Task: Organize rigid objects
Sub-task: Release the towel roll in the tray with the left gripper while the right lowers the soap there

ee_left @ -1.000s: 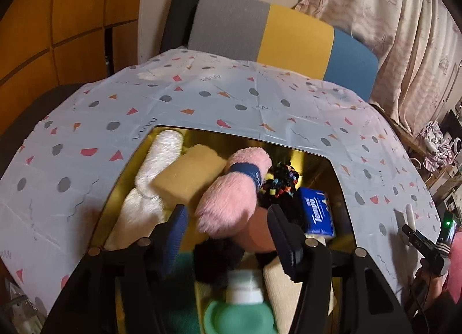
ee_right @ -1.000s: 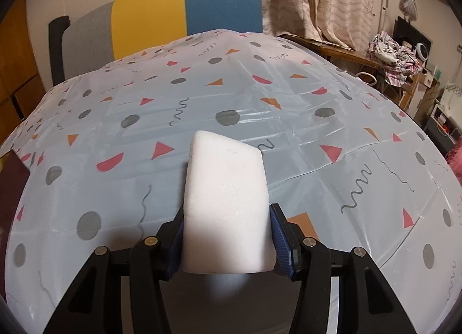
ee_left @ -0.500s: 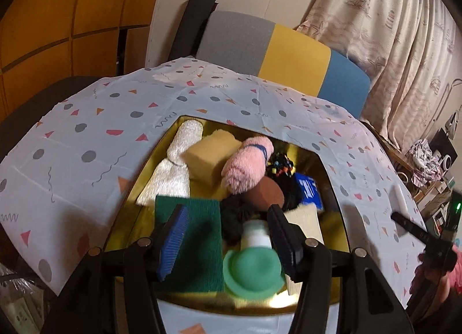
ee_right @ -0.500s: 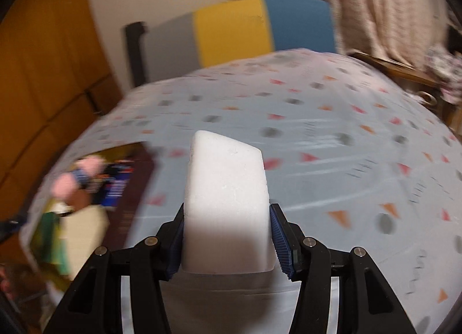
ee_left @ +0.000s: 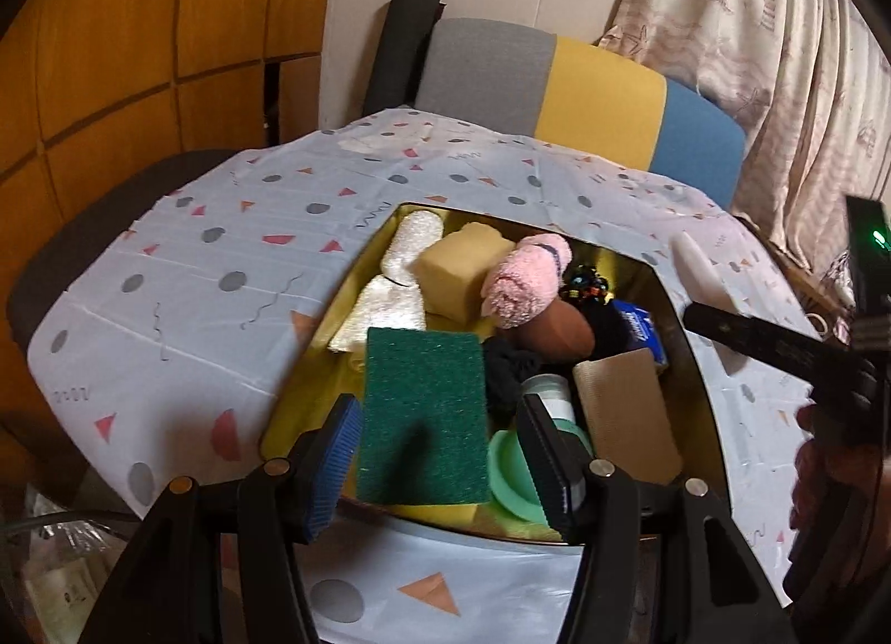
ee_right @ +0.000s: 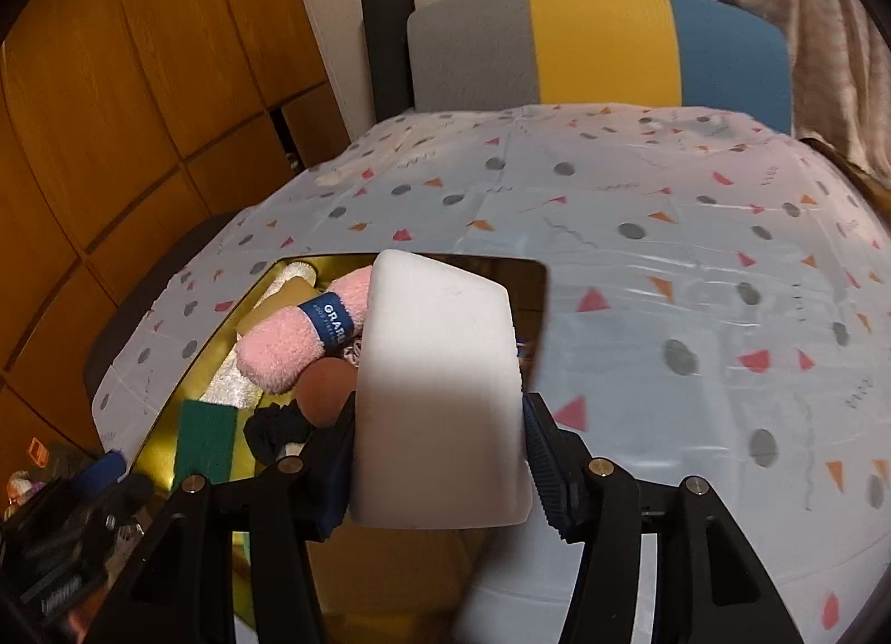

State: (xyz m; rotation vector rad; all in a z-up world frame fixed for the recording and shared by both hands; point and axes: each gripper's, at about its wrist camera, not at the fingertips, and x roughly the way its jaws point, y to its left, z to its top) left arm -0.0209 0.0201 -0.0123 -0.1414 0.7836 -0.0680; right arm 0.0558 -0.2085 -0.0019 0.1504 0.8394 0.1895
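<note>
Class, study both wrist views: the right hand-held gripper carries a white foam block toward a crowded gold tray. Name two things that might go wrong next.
1. The right hand-held gripper has its jaws opening with the white foam block between them, so the block may drop short of the gold tray.
2. The tray is piled high; landing on the pink rolled towel or brown egg-shaped sponge, the block could tumble out.

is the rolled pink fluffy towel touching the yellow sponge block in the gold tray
Touching. In the left wrist view the rolled pink fluffy towel leans against the right edge of the yellow sponge block, with no gap visible between them.
</note>
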